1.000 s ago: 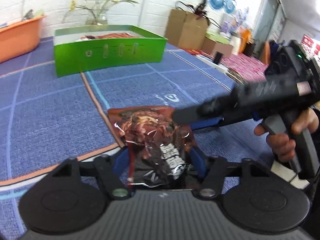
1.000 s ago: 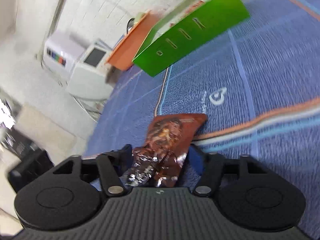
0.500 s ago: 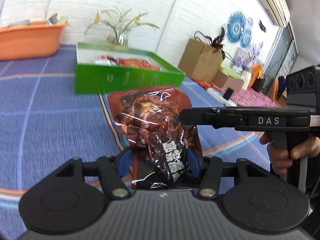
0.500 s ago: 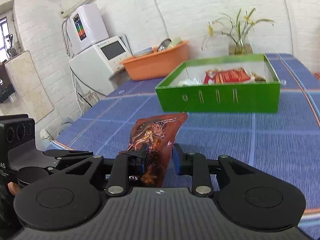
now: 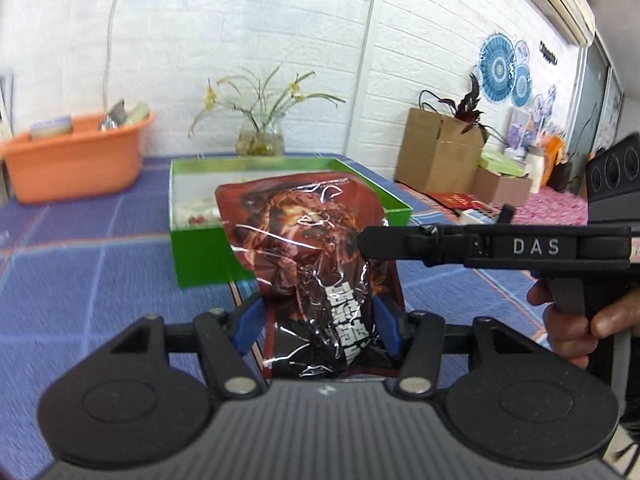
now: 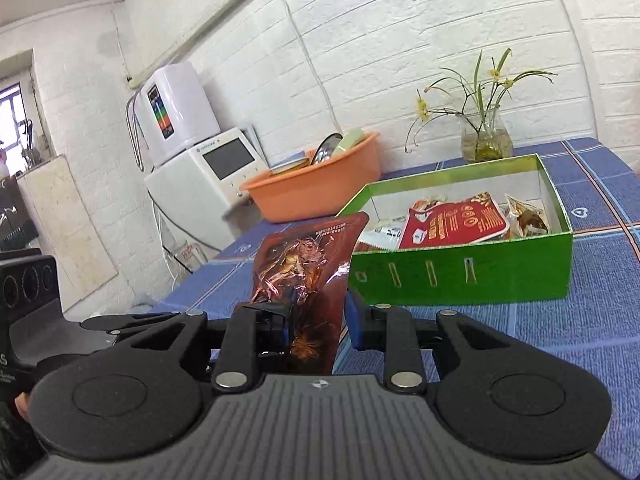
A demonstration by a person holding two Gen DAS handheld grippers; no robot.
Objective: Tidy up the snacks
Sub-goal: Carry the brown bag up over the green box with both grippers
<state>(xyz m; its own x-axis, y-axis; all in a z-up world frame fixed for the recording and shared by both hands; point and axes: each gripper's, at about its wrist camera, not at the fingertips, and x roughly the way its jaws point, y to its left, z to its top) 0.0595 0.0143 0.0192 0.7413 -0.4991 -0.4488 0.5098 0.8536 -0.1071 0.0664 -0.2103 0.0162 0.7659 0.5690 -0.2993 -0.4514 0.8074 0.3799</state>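
Both the left gripper [image 5: 318,322] and the right gripper [image 6: 316,320] pinch one brown snack packet [image 5: 316,264], held up short of the green box [image 6: 460,276] (several packets already inside); dropping it in remains.

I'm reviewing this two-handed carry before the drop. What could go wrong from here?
1. Both the left gripper and right gripper pinch the same glossy brown foil snack packet; pulling apart could tear it or make it slip.
2. The open green cardboard box already holds a red snack packet and others, so the new one may land on top, unevenly.
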